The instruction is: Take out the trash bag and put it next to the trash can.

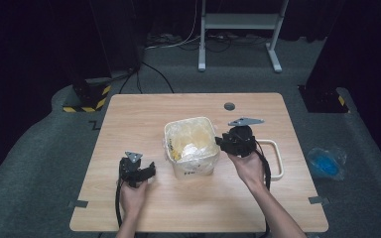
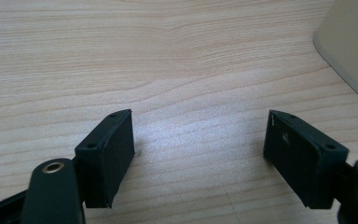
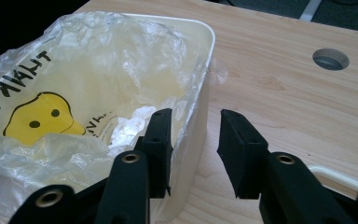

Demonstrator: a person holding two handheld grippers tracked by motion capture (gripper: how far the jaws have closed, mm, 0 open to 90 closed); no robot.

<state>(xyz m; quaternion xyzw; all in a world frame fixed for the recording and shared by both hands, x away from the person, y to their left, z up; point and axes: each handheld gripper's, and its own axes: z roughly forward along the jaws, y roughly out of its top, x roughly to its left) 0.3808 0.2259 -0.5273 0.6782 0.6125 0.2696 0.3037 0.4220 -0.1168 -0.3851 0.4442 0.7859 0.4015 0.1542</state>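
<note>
A cream plastic bin [image 1: 171, 130] stands at the middle of the wooden table [image 1: 144, 114], lined with a clear plastic bag [image 1: 191, 144] that bears a yellow face print [image 3: 37, 116]. My right gripper [image 1: 221, 143] is at the bin's right side. In the right gripper view, the right gripper [image 3: 196, 116] straddles the bin wall [image 3: 200, 93]: one jaw is inside against the bag, the other stands outside with a gap, so it is open. My left gripper [image 1: 149, 171] rests low on the table left of the bin. In its own view the left gripper [image 2: 198, 154] is open over bare wood, beside the bin's corner [image 2: 354, 51].
A cream loop-shaped frame [image 1: 278, 158] lies on the table right of the bin, behind my right hand. A round cable hole [image 1: 229, 106] sits near the far edge. On the floor to the right lies a blue thing in clear plastic [image 1: 326, 162]. A white stand [image 1: 238, 22] is beyond.
</note>
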